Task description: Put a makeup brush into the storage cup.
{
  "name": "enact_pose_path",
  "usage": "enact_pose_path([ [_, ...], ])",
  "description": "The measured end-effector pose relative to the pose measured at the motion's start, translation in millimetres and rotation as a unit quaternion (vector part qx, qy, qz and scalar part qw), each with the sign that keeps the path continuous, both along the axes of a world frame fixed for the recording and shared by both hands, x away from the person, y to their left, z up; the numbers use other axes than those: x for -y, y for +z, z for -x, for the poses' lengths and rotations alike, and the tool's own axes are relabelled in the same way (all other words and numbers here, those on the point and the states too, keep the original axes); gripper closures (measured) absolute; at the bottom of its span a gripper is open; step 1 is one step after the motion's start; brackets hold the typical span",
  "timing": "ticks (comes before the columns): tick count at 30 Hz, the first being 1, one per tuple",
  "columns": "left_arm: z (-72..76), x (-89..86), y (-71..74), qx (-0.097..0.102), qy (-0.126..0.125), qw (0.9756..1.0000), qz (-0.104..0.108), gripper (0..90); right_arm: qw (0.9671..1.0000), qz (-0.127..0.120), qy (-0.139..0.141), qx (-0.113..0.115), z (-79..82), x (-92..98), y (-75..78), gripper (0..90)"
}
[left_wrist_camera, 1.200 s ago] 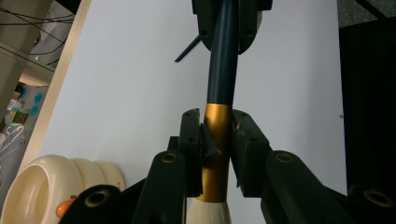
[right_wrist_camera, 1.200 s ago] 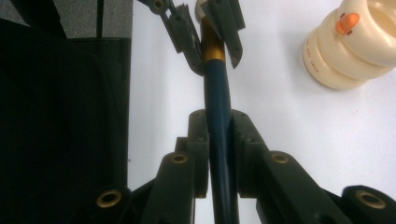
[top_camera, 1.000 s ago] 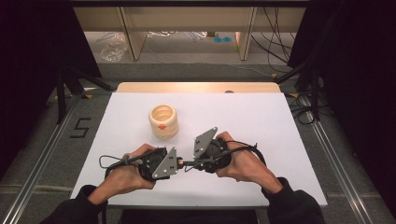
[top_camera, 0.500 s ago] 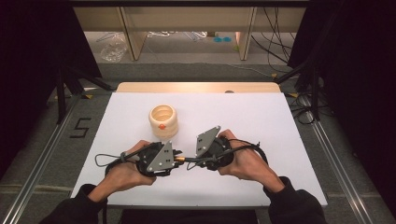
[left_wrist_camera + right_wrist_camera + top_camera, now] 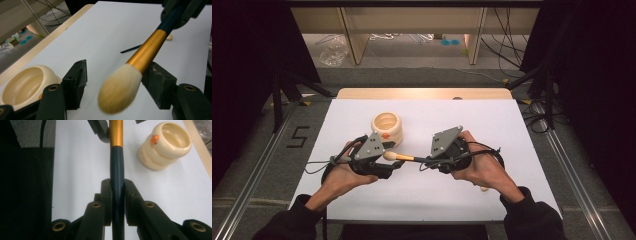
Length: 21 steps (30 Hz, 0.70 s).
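Observation:
A makeup brush (image 5: 404, 158) with a cream bristle head, gold ferrule and dark handle hangs level above the white table between my two grippers. My right gripper (image 5: 427, 162) is shut on the dark handle (image 5: 117, 170). My left gripper (image 5: 393, 163) has just been opening its jaws. It now stands open, with the bristle head (image 5: 119, 92) between the jaws and touching neither pad. The right gripper's body (image 5: 185, 10) shows at the far end of the brush. A cream ringed cup (image 5: 386, 128) with an orange spot stands just behind the left gripper.
A second thin dark-handled brush (image 5: 131, 48) lies on the white sheet (image 5: 512, 125) past the held brush. Its cream tip (image 5: 483, 189) peeks out by the right hand. A wooden strip (image 5: 422, 93) edges the table's far side, with shelving and cables beyond.
The left gripper's jaws have opened off the brush and that hand has slid left, away from the right gripper. The brush head and ferrule now show between the two grippers.

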<state>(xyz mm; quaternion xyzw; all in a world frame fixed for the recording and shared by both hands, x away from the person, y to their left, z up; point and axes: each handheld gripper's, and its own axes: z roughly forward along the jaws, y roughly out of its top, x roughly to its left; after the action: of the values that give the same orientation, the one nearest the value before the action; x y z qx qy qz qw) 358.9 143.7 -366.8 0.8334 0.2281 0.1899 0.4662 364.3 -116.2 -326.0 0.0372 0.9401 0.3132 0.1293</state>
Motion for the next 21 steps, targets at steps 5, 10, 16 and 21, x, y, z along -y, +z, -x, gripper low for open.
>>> enact_pose_path([
  [5, -6.8, -9.5, 0.1, -0.032, 0.010, 0.9979, 0.055, 33.9, 0.9995, -0.030, -0.008, 0.010, -6.1, 8.6, 4.7, 81.0],
  [10, -7.2, -9.2, -0.7, -0.065, 0.006, 0.9941, 0.087, 33.1, 0.9982, -0.054, -0.014, 0.022, -8.6, 16.0, 10.2, 81.0],
  [16, -9.3, -3.6, -10.2, -0.109, -0.004, 0.9882, 0.108, 33.8, 0.9973, -0.066, -0.008, 0.031, -4.6, 17.4, 17.7, 81.0],
  [21, -9.0, -1.5, -12.0, -0.128, -0.010, 0.9821, 0.137, 35.8, 0.9961, -0.081, -0.005, 0.036, -3.1, 18.1, 21.8, 81.0],
])
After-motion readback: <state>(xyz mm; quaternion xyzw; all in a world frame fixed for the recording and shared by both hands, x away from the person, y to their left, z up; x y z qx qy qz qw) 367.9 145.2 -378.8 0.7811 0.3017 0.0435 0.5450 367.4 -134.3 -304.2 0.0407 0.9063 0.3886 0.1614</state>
